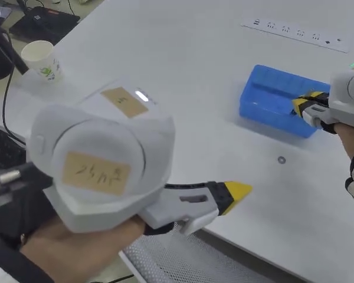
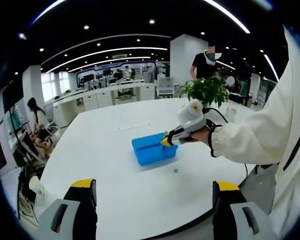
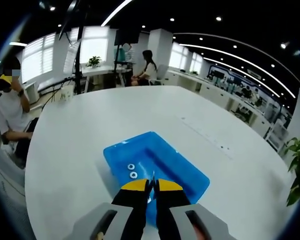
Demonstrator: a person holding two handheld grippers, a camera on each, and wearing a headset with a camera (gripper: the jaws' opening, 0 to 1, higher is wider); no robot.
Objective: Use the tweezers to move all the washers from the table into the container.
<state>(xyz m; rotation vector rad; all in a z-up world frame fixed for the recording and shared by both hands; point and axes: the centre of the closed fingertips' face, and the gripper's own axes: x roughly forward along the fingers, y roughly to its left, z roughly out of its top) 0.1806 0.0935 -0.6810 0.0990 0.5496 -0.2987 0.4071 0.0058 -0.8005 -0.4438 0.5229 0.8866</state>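
Just now we hold the right gripper [image 3: 153, 186] above the blue container [image 3: 185, 175], its jaws pinched close on the thin tweezers [image 3: 153, 176]; two washers [image 3: 131, 167] lie inside, towards the container's left corner in the right gripper view; a lone washer [image 1: 281, 160] rests on the white table [image 1: 165, 47], between the container and the table's near edge; our left gripper [image 2: 152, 186] hovers at that near edge, jaws spread wide and grasping nothing; a paper cup [image 1: 42, 59] stands by the table's left edge.

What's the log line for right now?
left gripper open; right gripper shut on tweezers over container; two washers inside; one washer on table
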